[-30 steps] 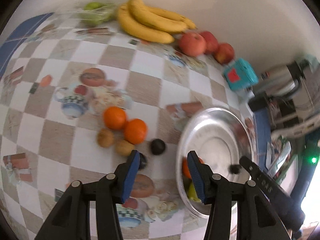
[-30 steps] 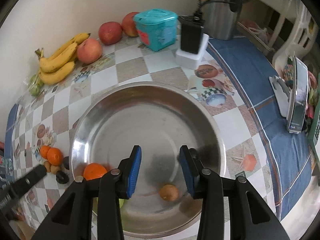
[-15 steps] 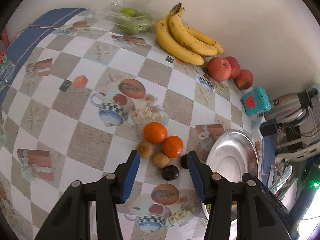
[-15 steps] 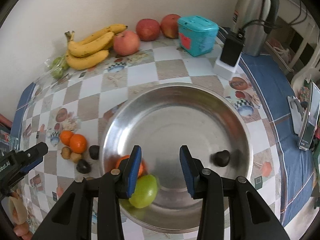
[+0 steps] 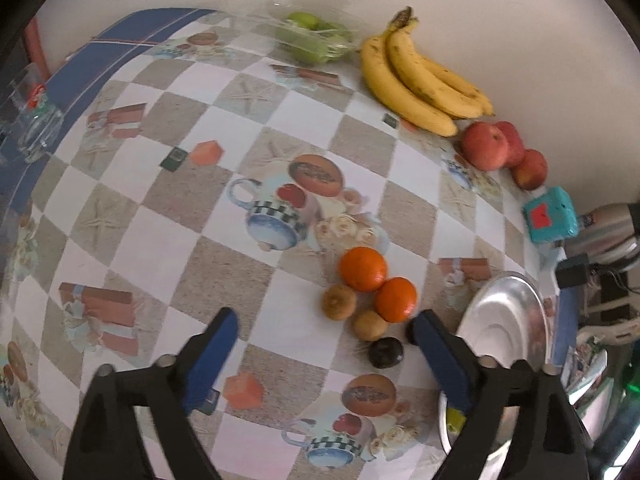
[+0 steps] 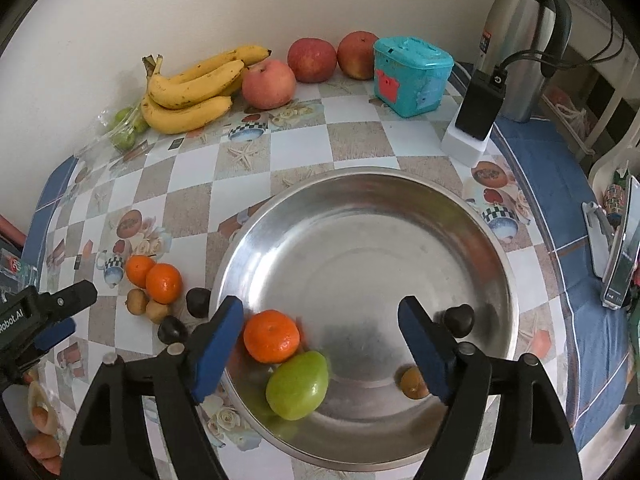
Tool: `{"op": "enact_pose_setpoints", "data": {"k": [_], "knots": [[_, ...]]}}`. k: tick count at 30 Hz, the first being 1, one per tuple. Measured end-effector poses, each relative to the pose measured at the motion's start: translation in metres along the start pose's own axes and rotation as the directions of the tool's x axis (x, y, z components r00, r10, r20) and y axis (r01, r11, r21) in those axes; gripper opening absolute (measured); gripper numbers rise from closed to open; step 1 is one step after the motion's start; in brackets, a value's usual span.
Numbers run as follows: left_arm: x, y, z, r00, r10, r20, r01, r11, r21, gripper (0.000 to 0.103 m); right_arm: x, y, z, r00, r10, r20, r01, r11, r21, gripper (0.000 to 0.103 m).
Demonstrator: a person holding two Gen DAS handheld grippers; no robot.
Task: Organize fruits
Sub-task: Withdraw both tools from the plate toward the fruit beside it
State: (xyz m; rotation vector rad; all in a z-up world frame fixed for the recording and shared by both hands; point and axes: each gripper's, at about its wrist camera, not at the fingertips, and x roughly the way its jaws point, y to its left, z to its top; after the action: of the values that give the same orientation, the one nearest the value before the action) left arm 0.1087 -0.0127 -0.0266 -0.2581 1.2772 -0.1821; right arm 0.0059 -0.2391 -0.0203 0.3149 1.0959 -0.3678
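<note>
While both grippers hang over the checkered tablecloth point(image 5: 304, 120), neither has anything in it. The left gripper point(image 5: 326, 338) has its jaws spread wide, empty, aimed at the little pile on the cloth: two oranges point(image 5: 363, 269) touching each other, two small brown fruits point(image 5: 339, 302) right beside them, and a dark fruit point(image 5: 385, 353) nearest the steel bowl point(image 5: 504, 312). The right gripper point(image 6: 320, 334) is also wide open and empty, hovering above that bowl point(image 6: 360, 200), which holds an orange point(image 6: 272, 336) touching a green fruit point(image 6: 298, 385), plus a dark fruit point(image 6: 460, 319) and a small brown one point(image 6: 414, 382) well apart. Bananas point(image 6: 192, 88) and apples point(image 6: 269, 84) sit by the wall
</note>
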Motion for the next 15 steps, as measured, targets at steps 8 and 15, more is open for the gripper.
{"op": "enact_pose_setpoints", "data": {"k": [8, 15], "knots": [[0.004, 0.011, 0.004, 0.999, 0.036, 0.002, -0.036, 0.999, -0.034, 0.103, 0.002, 0.002, 0.000, 1.000, 0.009, 0.002, -0.009, 1.000, -0.007, 0.083], [0.002, 0.013, 0.004, 0.996, 0.085, 0.037, -0.085, 0.996, -0.012, 0.103, 0.003, 0.005, -0.001, 1.000, 0.027, 0.010, -0.027, 1.000, -0.002, 0.096]]}}
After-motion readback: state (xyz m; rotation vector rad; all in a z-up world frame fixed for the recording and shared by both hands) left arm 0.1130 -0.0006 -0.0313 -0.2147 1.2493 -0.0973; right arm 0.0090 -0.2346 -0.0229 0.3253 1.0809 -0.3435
